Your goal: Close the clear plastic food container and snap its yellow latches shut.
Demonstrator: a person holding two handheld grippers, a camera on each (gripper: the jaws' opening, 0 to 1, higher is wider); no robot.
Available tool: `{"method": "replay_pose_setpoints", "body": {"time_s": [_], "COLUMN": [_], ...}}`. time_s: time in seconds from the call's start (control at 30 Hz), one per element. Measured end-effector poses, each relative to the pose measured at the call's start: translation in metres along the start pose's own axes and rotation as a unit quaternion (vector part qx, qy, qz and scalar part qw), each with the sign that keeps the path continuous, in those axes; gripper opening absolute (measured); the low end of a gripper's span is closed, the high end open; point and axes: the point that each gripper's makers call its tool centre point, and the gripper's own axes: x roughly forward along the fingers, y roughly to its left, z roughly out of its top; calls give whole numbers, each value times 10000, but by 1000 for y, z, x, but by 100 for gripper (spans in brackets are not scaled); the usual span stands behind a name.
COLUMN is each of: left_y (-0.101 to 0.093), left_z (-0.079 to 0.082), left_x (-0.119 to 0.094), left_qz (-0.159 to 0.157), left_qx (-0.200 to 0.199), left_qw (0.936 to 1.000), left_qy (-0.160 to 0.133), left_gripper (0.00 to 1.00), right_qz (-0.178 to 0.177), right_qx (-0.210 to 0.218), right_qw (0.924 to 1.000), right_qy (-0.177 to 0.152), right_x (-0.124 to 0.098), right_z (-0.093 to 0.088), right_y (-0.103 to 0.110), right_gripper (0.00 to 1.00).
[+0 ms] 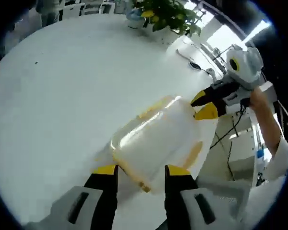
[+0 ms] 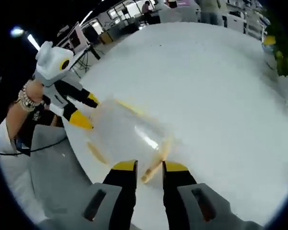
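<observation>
Item: clear plastic food container with yellow latches [image 1: 156,141], lying on the round white worktop [image 1: 62,96] near its edge, blurred in both views.

Left claw [image 1: 140,173]: I am keeping my black, yellow-tipped jaws narrowly apart, bracketing the container's near end; whether they are actually pinching it I cannot tell.

Right claw [image 2: 149,168]: I am holding it at the container's [image 2: 127,134] opposite end, jaws narrow, a yellow latch strip [image 2: 156,163] sitting between the tips; grip uncertain.

Also showing: a potted green plant with yellow fruit [image 1: 165,14] standing at the worktop's far side; my beaded bracelet [image 2: 24,99] on the left wrist.
</observation>
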Motion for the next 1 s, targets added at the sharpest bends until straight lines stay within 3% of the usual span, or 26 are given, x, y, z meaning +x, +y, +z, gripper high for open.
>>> {"method": "replay_pose_setpoints", "body": {"time_s": [0.1, 0.17, 0.2, 0.3, 0.37, 0.47, 0.6, 0.73, 0.77, 0.83, 1.0], "left_y": [-2, 1, 4, 2, -9, -17, -28, -41, -47, -62, -71], "left_z": [2, 6, 12, 30, 42, 44, 38, 37, 39, 40, 45], "left_x": [-5, -9, -12, -23, -27, -24, -7, 8, 10, 12, 16], "left_qz": [-139, -151, -104, -85, -297, -377, -388, -332, -365, -569, -636], "left_qx": [107, 158, 263, 443, 420, 551, 1082, 1807, 2075, 2262, 2386], "left_qw": [9998, 9996, 9991, 9960, 9930, 9923, 9897, 9798, 9738, 9678, 9634], "left_qy": [-53, -169, -313, -768, -1063, -1047, -850, -787, -862, -947, -1040], "left_gripper": [37, 35, 32, 20, 19, 13, 9, 9, 9, 9, 11], "right_qz": [-208, -383, -388, -198, -71, 32, 191, 270, 291, 384, 538], "right_qx": [-277, -648, -873, -997, -1063, -1368, -1623, -1811, -1816, -1774, -1703], "right_qw": [9993, 9969, 9946, 9922, 9909, 9880, 9844, 9817, 9815, 9822, 9827], "right_qy": [-153, -223, -410, -721, -820, -723, -646, -529, -526, -478, -493], "right_x": [-5, -10, -14, -17, -16, -7, 7, 19, 20, 23, 30], "right_z": [10, 18, 29, 46, 54, 60, 67, 71, 72, 72, 76], "right_y": [0, -2, 1, 10, 16, 24, 35, 39, 39, 40, 41], "right_gripper": [25, 18, 14, 0, 0, 0, 0, 0, 0, 0, 0]}}
